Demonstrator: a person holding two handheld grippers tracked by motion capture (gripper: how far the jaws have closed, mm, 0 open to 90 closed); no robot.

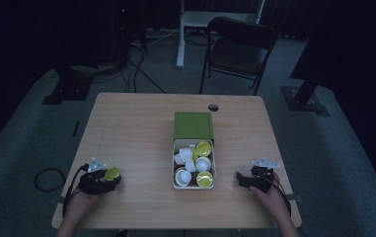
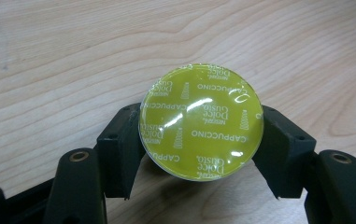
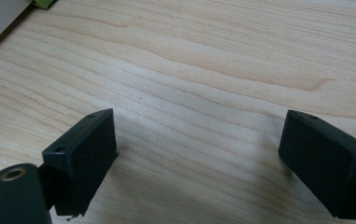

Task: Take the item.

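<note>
Centrally, white box (image 1: pixel 175 148) of capsules (image 1: pixel 195 165), green lid (image 1: pixel 193 125)

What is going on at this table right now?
A person works at a wooden table with a gripper in each hand. The left gripper is shut on a yellow-green coffee capsule, foil lid facing the camera, near the table's front left. The right gripper rests at the front right with its jaws open and nothing between them. In the middle sits a white box holding more capsules, white and yellow-green, with its green lid lying just behind it.
</note>
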